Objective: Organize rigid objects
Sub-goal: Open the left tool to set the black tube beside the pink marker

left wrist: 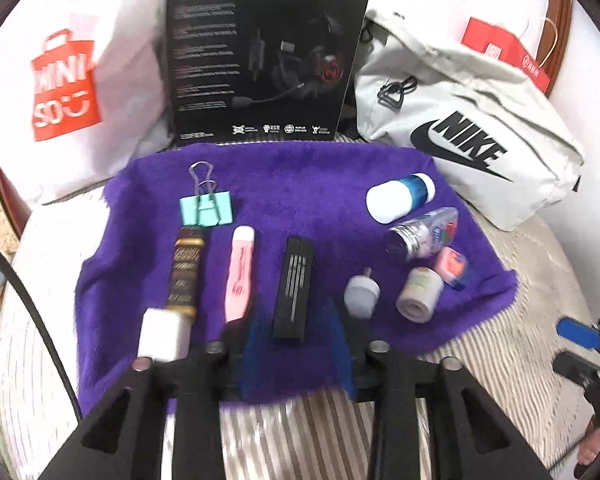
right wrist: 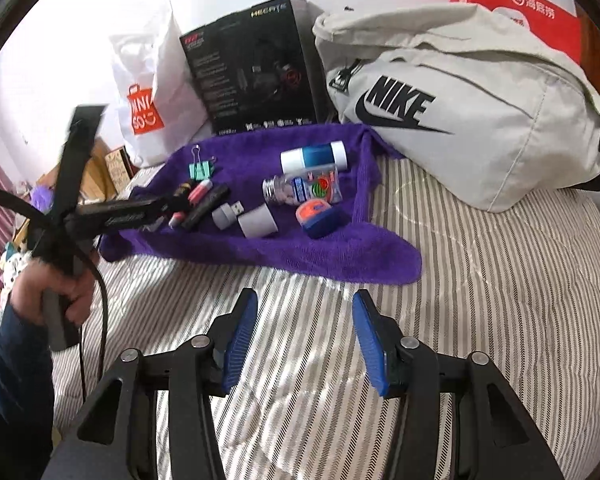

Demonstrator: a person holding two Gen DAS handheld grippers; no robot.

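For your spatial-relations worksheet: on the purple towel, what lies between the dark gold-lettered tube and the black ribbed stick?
A pink highlighter with a white cap lies between the dark tube and black stick, parallel to both, seen clearly in the left wrist view.

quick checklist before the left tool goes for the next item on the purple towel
1. Left tool open and empty: ok, blue pads spread, nothing between them.
2. Black rectangular case lined up ahead of the left tool: ok, it lies lengthwise just beyond the pads.
3. Space either side of the case: ok, the pink tube and grey USB adapter lie apart from it.
4. Right tool out of the way: ok, open over the striped bedding, off the purple towel.
5. Sharp view: not ok, left wrist view is motion-blurred.
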